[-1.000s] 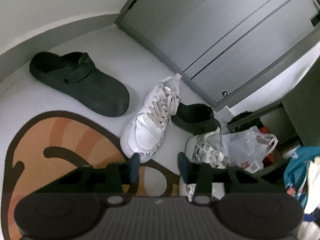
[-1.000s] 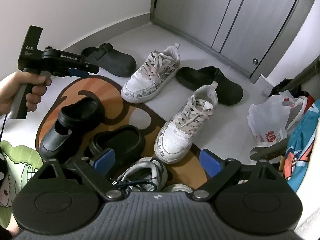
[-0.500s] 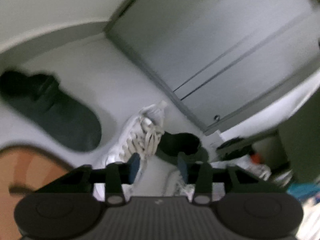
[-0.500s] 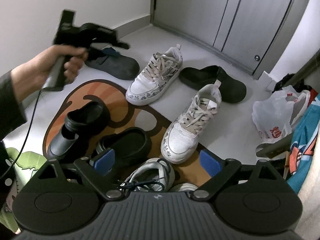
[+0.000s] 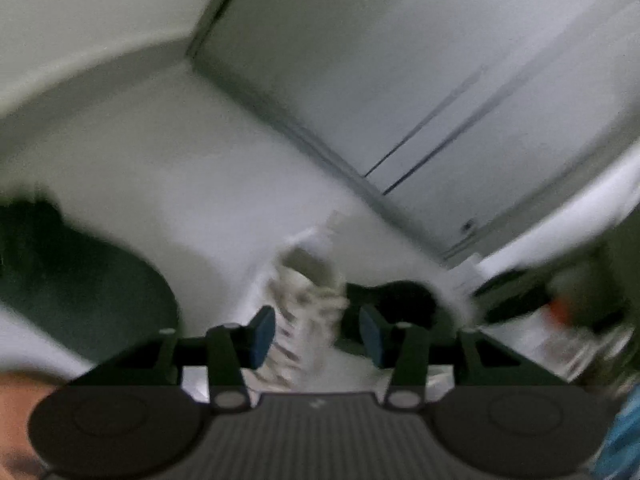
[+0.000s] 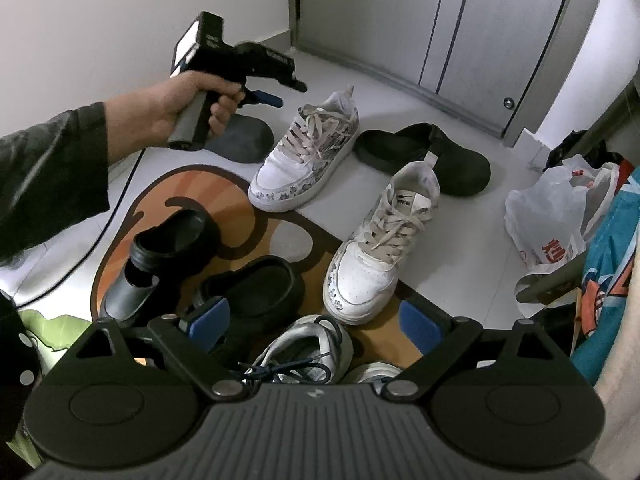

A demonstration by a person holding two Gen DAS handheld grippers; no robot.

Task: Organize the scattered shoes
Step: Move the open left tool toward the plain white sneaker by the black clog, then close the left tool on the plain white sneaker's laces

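Fingers (image 5: 262,334) on the left gripper (image 5: 316,336): parted, nothing pinched between them, pointed down at the laced white sneaker (image 5: 308,292) lying on the pale floor just off the far edge of the orange mat (image 6: 224,192). Same deal on the right gripper (image 6: 316,320): spread wide, empty, hovering over a grey sneaker (image 6: 308,348) at the mat's near end. Can't tell from the blurry left view whether contact is made yet; judging by the right view, probably hanging just above, near the heel end. Likely light, stiff in the sole, soft around the collar and tongue, so best grabbed at the heel collar or pull tab rather than the floppy laces. Shouldn't slip much on that padded fabric. Worth noting the matching sneaker (image 6: 380,248) close by, toe resting on the mat, pointing roughly the same way but not lined up. Crowded around the target too: one black clog (image 6: 240,140) just beside it on the wall side, a second black clog (image 6: 424,156) just beside on the other side, toward the grey sliding doors (image 6: 460,20). Also two black slip-ons (image 6: 172,240) on the mat and a white plastic bag (image 6: 548,216) well off to the right. Not much elbow room between those clogs, so easy to bump one on the way in.
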